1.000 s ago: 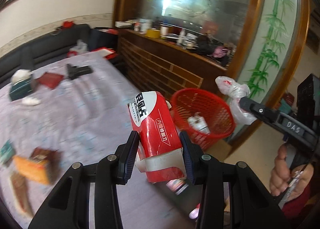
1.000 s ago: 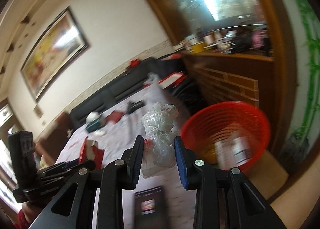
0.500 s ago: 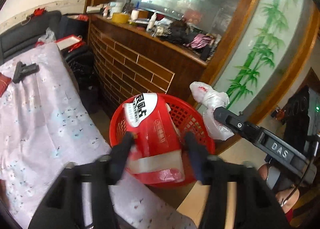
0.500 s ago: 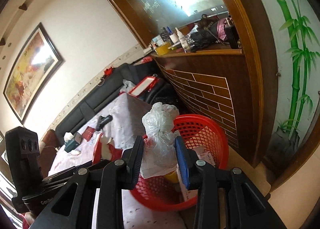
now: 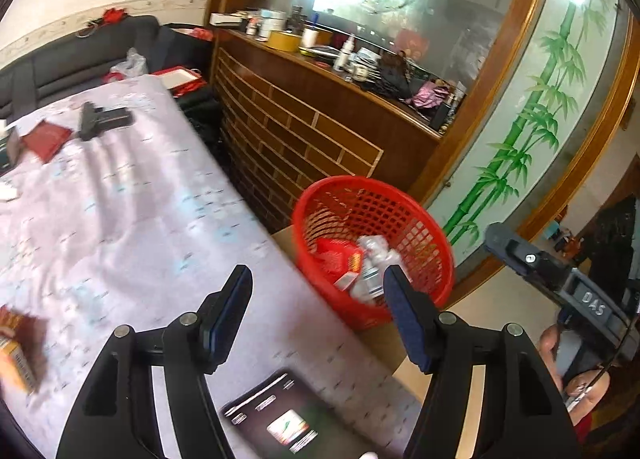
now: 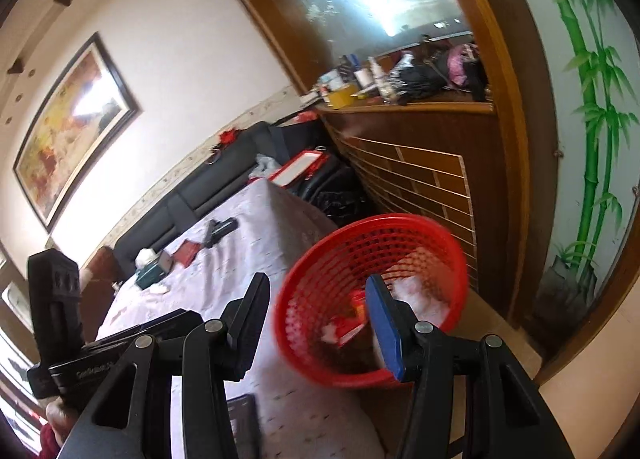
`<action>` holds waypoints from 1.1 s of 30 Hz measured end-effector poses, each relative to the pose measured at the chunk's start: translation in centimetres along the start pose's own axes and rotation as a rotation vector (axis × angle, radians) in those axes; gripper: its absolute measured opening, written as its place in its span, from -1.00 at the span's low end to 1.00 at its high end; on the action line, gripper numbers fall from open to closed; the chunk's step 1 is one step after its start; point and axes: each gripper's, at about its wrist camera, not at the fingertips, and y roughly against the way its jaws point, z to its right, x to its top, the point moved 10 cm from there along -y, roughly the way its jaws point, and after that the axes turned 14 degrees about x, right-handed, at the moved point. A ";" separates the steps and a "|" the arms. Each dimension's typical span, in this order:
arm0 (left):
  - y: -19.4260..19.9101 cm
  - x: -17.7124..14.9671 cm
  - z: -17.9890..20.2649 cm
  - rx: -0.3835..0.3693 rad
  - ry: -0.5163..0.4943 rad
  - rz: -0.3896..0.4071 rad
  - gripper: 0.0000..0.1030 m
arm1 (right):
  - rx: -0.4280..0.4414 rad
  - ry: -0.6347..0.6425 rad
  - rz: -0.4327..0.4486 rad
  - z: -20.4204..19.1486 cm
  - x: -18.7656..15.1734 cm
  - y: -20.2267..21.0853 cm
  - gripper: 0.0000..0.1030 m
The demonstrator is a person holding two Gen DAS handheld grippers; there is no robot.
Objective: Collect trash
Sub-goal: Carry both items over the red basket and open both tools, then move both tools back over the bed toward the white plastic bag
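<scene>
Both grippers, left gripper (image 5: 318, 315) and right gripper (image 6: 316, 319), are opening, empty; remaining trash (image 5: 18, 351) on the counter (image 5: 132, 219) lies nearer the left.

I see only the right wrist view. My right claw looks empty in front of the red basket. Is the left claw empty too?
Observer: Yes. In the left wrist view the left claw has nothing between its fingers, and its jaws are opening.
Operator: Which trash lies on the table outside my view?
Observer: An orange and brown packet lies on the table at the far left edge of the left wrist view. It is blurred, so I cannot read it.
</scene>
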 end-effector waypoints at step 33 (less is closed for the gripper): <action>12.2 -15.2 -33.7 0.555 0.348 0.029 0.36 | 0.302 0.363 -0.475 -25.1 -18.9 -13.8 0.07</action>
